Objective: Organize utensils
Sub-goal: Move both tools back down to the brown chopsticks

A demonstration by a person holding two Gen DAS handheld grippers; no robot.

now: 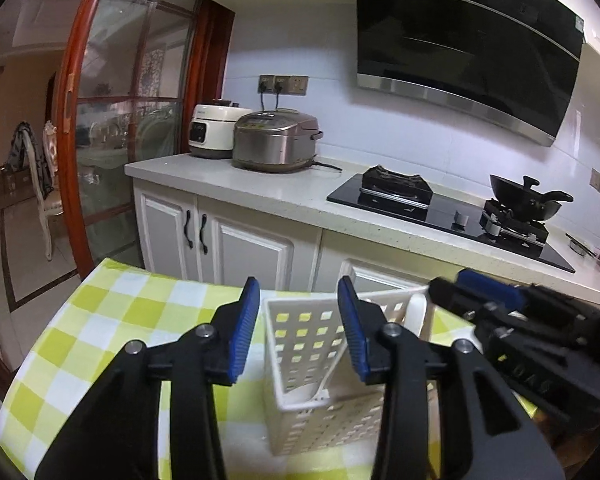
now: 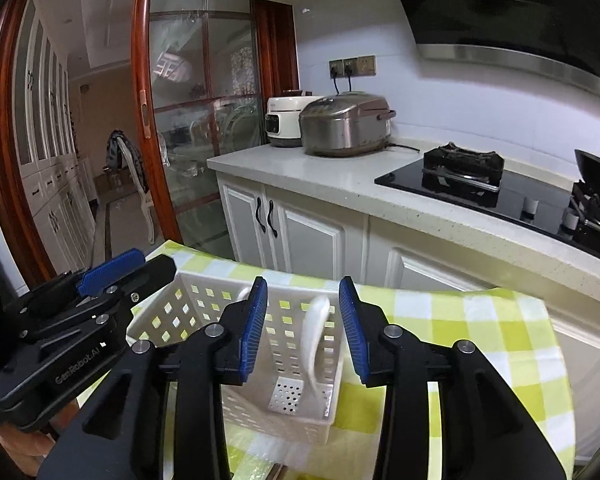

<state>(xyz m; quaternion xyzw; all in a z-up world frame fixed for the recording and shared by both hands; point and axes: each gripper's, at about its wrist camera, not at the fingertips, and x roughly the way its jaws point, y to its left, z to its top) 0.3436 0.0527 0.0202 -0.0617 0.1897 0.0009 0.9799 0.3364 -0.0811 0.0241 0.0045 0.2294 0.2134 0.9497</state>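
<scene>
Caddy (image 1: 300,364): a white perforated plastic holder is seen standing on the checked cloth (image 1: 100,320) of the bench (image 1: 40,380), near its far edge; two compartments are made out, side by side.
Left compartment: a white utensil handle (image 1: 331,364) is seen leaning inside it in the left view, its foot near the bottom of the compartment, its top hidden behind the gripper pad.
Right compartment: a white spoon (image 2: 314,336) is seen inside; its rounded upper end rises to the rim, and its lower end reaches the perforated floor.
Spoon axis: the long axis is set nearly upright, tilted a little, the lower end lying nearer the camera in the right view; which end is the bowl cannot be told.
Second rounded tip: a white end (image 2: 242,292) is glimpsed at the caddy's rim beside the right gripper's left pad; what it belongs to cannot be told.
Left gripper (image 1: 298,328): the jaws are held partly apart over the left compartment; nothing is pressed between the pads.
Right gripper (image 2: 303,328): the jaws are held partly apart, with the spoon seen between them but untouched by the pads.
Background: two cookers (image 1: 276,140) and a hob (image 1: 440,208) are seen on the counter behind.
</scene>
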